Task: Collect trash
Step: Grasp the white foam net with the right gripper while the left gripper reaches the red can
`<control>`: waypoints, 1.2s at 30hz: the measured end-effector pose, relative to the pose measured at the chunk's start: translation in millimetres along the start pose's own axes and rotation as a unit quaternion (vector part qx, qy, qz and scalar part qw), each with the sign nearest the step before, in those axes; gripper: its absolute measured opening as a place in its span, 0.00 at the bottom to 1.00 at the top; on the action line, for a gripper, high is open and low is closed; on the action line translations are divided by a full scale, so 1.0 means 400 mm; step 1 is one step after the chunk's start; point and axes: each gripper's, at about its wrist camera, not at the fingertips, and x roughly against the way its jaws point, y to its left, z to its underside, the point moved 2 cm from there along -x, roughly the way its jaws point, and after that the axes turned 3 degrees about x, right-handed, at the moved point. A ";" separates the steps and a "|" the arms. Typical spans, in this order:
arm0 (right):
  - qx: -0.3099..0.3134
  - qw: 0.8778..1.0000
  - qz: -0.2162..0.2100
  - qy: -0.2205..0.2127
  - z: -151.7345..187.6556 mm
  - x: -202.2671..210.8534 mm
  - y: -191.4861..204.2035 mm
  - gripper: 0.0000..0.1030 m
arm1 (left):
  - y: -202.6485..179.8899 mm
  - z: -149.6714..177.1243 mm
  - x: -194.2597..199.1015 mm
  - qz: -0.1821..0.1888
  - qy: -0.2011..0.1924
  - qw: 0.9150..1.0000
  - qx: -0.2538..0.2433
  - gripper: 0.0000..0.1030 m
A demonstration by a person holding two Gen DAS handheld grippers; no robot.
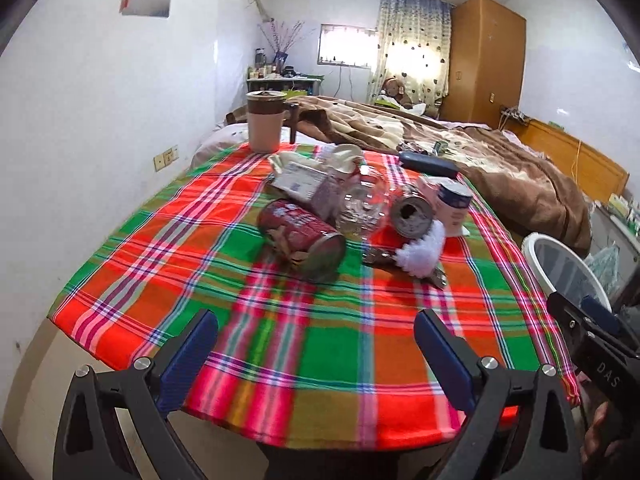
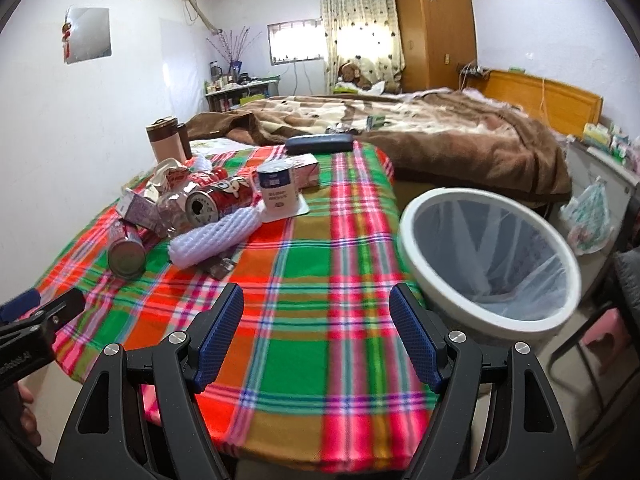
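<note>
Plaid cloth covers the table (image 1: 320, 360), where cans and wrappers (image 1: 352, 216) pile mid-table beyond the left claw (image 1: 316, 328), spread empty. From the right wrist, the right claw (image 2: 316, 304) gapes empty beside a lined white bin (image 2: 420, 256).

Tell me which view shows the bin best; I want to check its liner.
The right wrist view: the bin shows its whole rim and the clear liner inside. The left wrist view catches only part of it at the frame's right edge.
</note>
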 end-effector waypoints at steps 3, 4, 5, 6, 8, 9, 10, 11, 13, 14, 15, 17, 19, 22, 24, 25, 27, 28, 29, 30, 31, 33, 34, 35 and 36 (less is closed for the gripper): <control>-0.002 1.000 -0.010 0.007 -0.011 -0.021 0.018 0.74 | 0.039 -0.018 -0.021 0.002 0.012 1.000 0.008 0.97; -0.002 1.000 -0.013 0.008 -0.014 -0.028 0.024 0.74 | 0.050 -0.025 -0.027 0.005 0.015 1.000 0.012 0.96; -0.003 1.000 -0.021 0.013 -0.019 -0.039 0.032 0.74 | 0.059 -0.031 -0.032 0.008 0.017 1.000 0.014 0.96; -0.003 0.999 -0.026 0.018 -0.022 -0.045 0.038 0.74 | 0.067 -0.039 -0.039 0.008 0.020 1.000 0.015 0.96; -0.001 0.999 -0.035 0.022 -0.034 -0.060 0.056 0.74 | 0.078 -0.052 -0.051 0.020 0.023 0.999 0.021 0.96; 0.004 0.999 -0.033 0.024 -0.041 -0.067 0.068 0.74 | 0.083 -0.059 -0.061 0.034 0.029 0.999 0.024 0.96; 0.007 0.999 -0.033 0.025 -0.047 -0.071 0.075 0.74 | 0.084 -0.064 -0.071 0.047 0.036 0.998 0.026 0.96; 0.011 0.999 -0.036 0.024 -0.056 -0.078 0.086 0.74 | 0.083 -0.071 -0.083 0.057 0.044 0.997 0.027 0.96; 0.012 0.999 -0.043 0.026 -0.070 -0.093 0.099 0.74 | 0.084 -0.084 -0.106 0.065 0.052 0.996 0.029 0.96; 0.012 0.998 -0.048 0.030 -0.077 -0.103 0.106 0.74 | 0.085 -0.090 -0.119 0.061 0.059 0.996 0.032 0.96; 0.011 0.998 -0.052 0.034 -0.082 -0.112 0.109 0.74 | 0.086 -0.096 -0.127 0.058 0.062 0.996 0.033 0.96; 0.004 0.997 -0.061 0.043 -0.090 -0.136 0.117 0.74 | 0.086 -0.105 -0.141 0.059 0.065 0.996 0.033 0.96; -0.006 0.996 -0.068 0.059 -0.094 -0.160 0.124 0.74 | 0.089 -0.115 -0.156 0.062 0.068 0.995 0.034 0.96; -0.011 0.994 -0.083 0.074 -0.100 -0.190 0.143 0.72 | 0.100 -0.132 -0.178 0.058 0.074 0.995 0.040 0.96; -0.012 0.993 -0.088 0.082 -0.104 -0.210 0.154 0.72 | 0.110 -0.145 -0.192 0.058 0.077 0.994 0.050 0.96; -0.015 0.991 -0.092 0.092 -0.105 -0.221 0.159 0.71 | 0.114 -0.149 -0.197 0.056 0.076 0.994 0.053 0.96; -0.022 0.988 -0.105 0.108 -0.101 -0.237 0.164 0.70 | 0.116 -0.159 -0.207 0.050 0.076 0.994 0.054 0.96; -0.023 0.987 -0.106 0.117 -0.100 -0.249 0.166 0.70 | 0.112 -0.163 -0.209 0.049 0.075 0.995 0.052 0.96; -0.023 0.987 -0.103 0.124 -0.098 -0.259 0.166 0.69 | 0.110 -0.167 -0.214 0.049 0.076 0.995 0.051 0.96; -0.024 0.986 -0.103 0.128 -0.096 -0.265 0.165 0.64 | 0.107 -0.171 -0.223 0.050 0.080 0.994 0.051 0.96; -0.029 0.985 -0.107 0.134 -0.093 -0.270 0.160 0.56 | 0.104 -0.174 -0.232 0.055 0.085 0.994 0.052 0.96; -0.034 0.984 -0.108 0.135 -0.094 -0.270 0.157 0.47 | 0.104 -0.179 -0.245 0.054 0.091 0.993 0.061 0.96; -0.033 0.985 -0.103 0.135 -0.093 -0.266 0.153 0.44 | 0.103 -0.183 -0.248 0.053 0.088 0.993 0.063 0.96; -0.033 0.985 -0.104 0.134 -0.093 -0.263 0.151 0.42 | 0.103 -0.186 -0.252 0.053 0.085 0.993 0.064 0.96; -0.033 0.985 -0.106 0.134 -0.094 -0.260 0.146 0.40 | 0.102 -0.190 -0.258 0.051 0.085 0.993 0.066 0.96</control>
